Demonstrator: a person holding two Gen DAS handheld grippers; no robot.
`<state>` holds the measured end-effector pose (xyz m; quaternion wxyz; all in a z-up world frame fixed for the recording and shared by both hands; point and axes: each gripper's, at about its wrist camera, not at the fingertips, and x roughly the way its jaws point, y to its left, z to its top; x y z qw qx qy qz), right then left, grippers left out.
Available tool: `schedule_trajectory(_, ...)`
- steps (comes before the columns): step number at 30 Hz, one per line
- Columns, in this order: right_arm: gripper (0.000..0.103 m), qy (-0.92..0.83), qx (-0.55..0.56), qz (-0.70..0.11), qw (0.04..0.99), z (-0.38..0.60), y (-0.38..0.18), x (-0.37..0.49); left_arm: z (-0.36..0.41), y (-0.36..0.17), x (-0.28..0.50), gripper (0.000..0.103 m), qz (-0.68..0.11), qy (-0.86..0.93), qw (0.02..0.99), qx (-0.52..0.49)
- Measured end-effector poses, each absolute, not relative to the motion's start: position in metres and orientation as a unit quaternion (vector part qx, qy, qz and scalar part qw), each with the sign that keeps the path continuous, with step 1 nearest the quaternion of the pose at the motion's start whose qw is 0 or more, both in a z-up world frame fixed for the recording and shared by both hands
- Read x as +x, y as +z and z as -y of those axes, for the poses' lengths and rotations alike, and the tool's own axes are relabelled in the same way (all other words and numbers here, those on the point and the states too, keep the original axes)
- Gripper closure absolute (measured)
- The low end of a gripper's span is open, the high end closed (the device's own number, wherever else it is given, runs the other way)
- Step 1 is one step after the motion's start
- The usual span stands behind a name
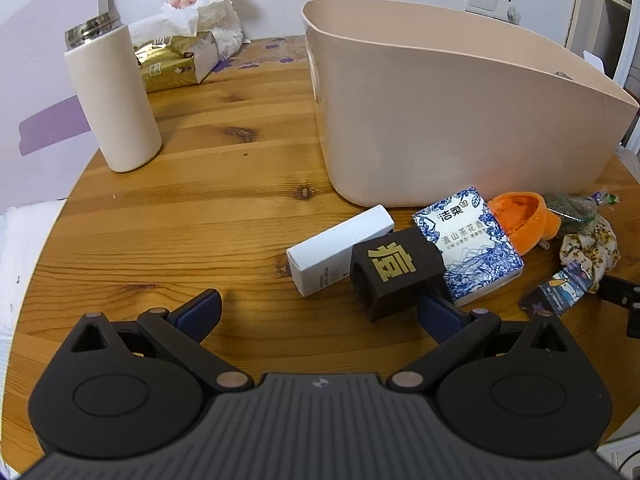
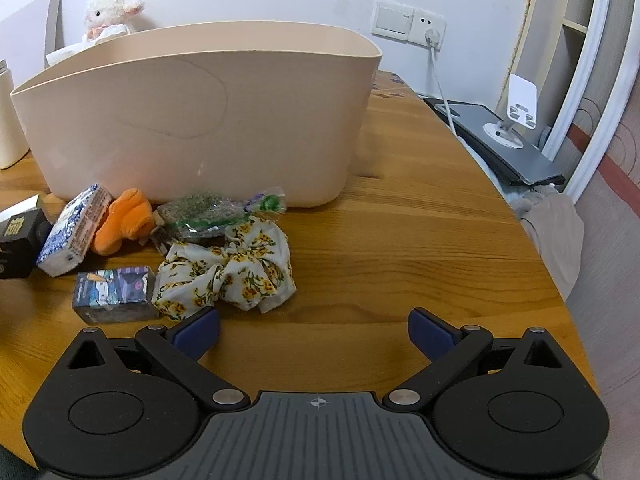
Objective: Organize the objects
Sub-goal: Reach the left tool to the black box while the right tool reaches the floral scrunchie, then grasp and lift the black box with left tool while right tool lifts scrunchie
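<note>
Left wrist view: left gripper [image 1: 320, 312] wide open, low over tabletop [image 1: 200, 216]. Black block [image 1: 394, 276] just ahead, touching white box [image 1: 340, 254] and blue tissue pack [image 1: 468, 244], beside big tub [image 1: 440, 120].

Right wrist view: right gripper [image 2: 314, 334] wide open, holding nothing. Flowery scrunchie [image 2: 228, 276] near its left finger, small picture box [image 2: 114, 294] beside it.

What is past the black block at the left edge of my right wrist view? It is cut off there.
Observer: A white carton lies on its side against the black block, on the side away from you.
Operator: Is the left claw holding anything?
Observer: No. The left claw is open, and the block sits by its right finger, not gripped.
Operator: Anything near the plush lamb that the bin hides from me?
Observer: A gold tissue box sits right in front of the plush lamb, with tissue sticking out of its top.
</note>
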<state>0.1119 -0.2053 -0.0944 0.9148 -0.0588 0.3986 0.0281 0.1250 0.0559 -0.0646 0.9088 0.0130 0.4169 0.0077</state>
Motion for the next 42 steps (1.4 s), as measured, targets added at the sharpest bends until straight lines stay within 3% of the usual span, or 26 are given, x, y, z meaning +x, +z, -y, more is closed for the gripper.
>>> schedule_trajectory(15, 0.004, 0.094, -0.041, -0.384, 0.918, 0.197, -0.09, 0.128, -0.038, -0.062, 0.13, 0.0, -0.436, -0.007, 0.899, -0.044)
schedule_trajectory(24, 0.013, 0.127, -0.039, -0.38, 0.915, 0.19, -0.091, 0.132, -0.027, -0.062, 0.139, 0.003, -0.428, 0.026, 0.902, -0.051)
schedule_trajectory(27, 0.02, 0.136, -0.041, -0.377, 0.915, 0.187, -0.091, 0.132, -0.022, -0.059, 0.14, 0.025, -0.419, 0.047, 0.906, -0.037)
schedule_trajectory(31, 0.039, 0.148, -0.035, -0.381, 0.912, 0.185, -0.092, 0.133, -0.023, -0.057, 0.14, 0.035, -0.415, 0.055, 0.907, -0.037)
schedule_trajectory(34, 0.054, 0.147, -0.044, -0.378, 0.913, 0.182, -0.092, 0.129, -0.023, -0.056, 0.139, 0.049, -0.412, 0.059, 0.909, -0.029)
schedule_trajectory(38, 0.073, 0.149, -0.041, -0.379, 0.912, 0.184, -0.09, 0.126, -0.025, -0.056, 0.136, 0.052, -0.411, 0.053, 0.91, -0.028)
schedule_trajectory(42, 0.083, 0.149, -0.032, -0.384, 0.911, 0.188, -0.088, 0.121, -0.023, -0.055, 0.13, 0.052, -0.415, 0.047, 0.908, -0.028)
